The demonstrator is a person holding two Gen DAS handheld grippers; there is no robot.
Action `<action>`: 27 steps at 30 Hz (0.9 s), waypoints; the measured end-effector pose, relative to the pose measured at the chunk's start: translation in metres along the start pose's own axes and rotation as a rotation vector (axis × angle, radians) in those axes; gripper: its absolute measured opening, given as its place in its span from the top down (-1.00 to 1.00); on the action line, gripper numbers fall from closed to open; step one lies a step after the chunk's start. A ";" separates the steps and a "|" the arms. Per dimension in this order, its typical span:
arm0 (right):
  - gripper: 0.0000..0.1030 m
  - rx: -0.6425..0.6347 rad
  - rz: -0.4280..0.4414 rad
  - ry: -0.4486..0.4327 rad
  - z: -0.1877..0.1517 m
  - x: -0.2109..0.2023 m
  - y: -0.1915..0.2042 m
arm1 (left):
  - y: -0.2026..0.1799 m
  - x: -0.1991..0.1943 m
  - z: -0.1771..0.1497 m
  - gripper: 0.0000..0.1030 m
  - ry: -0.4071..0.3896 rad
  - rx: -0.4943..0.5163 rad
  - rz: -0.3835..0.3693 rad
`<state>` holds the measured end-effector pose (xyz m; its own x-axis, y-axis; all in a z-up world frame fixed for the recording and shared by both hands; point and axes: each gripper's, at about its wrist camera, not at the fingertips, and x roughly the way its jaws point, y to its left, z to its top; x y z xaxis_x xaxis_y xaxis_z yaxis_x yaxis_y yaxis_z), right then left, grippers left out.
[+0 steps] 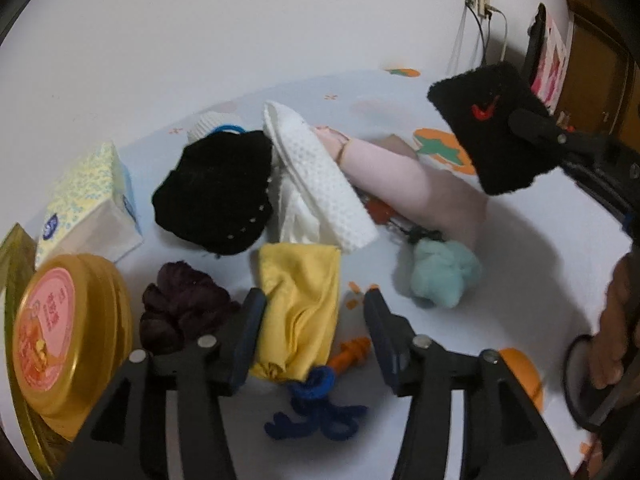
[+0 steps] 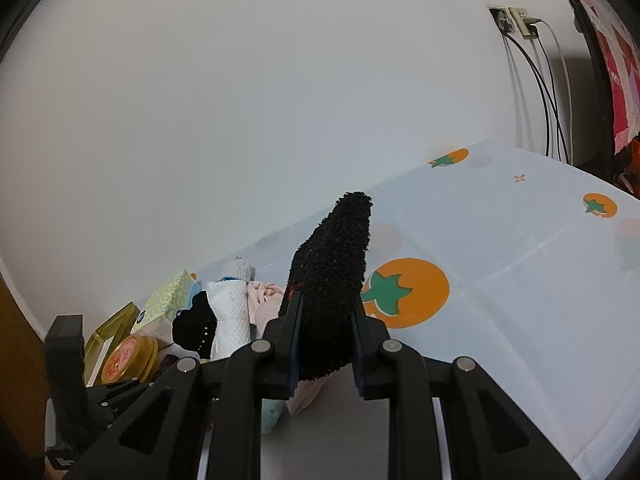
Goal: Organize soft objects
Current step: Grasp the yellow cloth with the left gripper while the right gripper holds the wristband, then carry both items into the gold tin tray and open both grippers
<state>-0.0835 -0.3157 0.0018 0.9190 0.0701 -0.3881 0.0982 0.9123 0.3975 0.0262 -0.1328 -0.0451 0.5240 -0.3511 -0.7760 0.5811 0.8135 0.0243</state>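
My right gripper [image 2: 326, 308] is shut on a black fuzzy wristband [image 2: 330, 280] with a red mark and holds it in the air above the table; it also shows in the left wrist view [image 1: 486, 128]. My left gripper [image 1: 314, 300] is open and empty just above a yellow cloth [image 1: 298, 300]. Around it lie a dark purple scrunchie [image 1: 182, 306], a blue yarn tie [image 1: 316, 404], a black knit hat [image 1: 218, 192], a white waffle cloth [image 1: 320, 176], a pink sock [image 1: 416, 184] and a teal plush [image 1: 440, 274].
A tissue box [image 1: 86, 204] and a gold tin with a pink lid [image 1: 68, 340] stand at the left. Orange earplugs [image 1: 352, 354] lie by the yellow cloth. The tablecloth [image 2: 520, 280] has orange fruit prints. A wall socket with cables [image 2: 516, 22] is at the back right.
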 end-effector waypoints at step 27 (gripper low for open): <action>0.55 -0.171 -0.053 -0.119 -0.020 -0.025 0.062 | 0.066 -0.096 -0.036 0.75 -0.460 -0.172 -0.025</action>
<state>-0.1078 -0.2532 0.0192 0.9538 -0.0181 -0.3000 0.0903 0.9694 0.2285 -0.0082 -0.0289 0.0084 0.7546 -0.5078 -0.4156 0.5055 0.8537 -0.1253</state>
